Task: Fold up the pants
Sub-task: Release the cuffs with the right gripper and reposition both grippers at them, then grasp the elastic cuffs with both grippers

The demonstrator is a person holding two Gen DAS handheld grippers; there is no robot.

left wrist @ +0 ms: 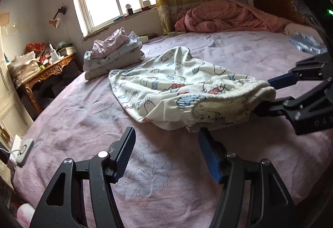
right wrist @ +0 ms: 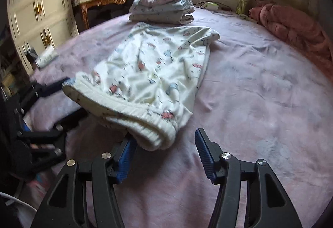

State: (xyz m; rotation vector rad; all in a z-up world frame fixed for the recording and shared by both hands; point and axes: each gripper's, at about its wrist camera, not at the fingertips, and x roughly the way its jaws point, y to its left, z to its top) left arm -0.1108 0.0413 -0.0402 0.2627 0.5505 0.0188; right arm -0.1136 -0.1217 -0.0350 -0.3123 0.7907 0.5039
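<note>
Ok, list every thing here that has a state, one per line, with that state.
pants: lying on the bed, waistband end bunched and raised off the sheet
left gripper: open, fingers at the waistband, nothing clamped
right gripper: open, waistband between its fingers
stack of clothes: folded, piled, top piece rumpled
quilt: crumpled in a heap
bed sheet: spread out, wrinkled

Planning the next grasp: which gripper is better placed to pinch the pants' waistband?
Right. The waistband sits between the open fingers of the right gripper; the left gripper is open too, but the fabric lies just beyond its fingertips.
</note>
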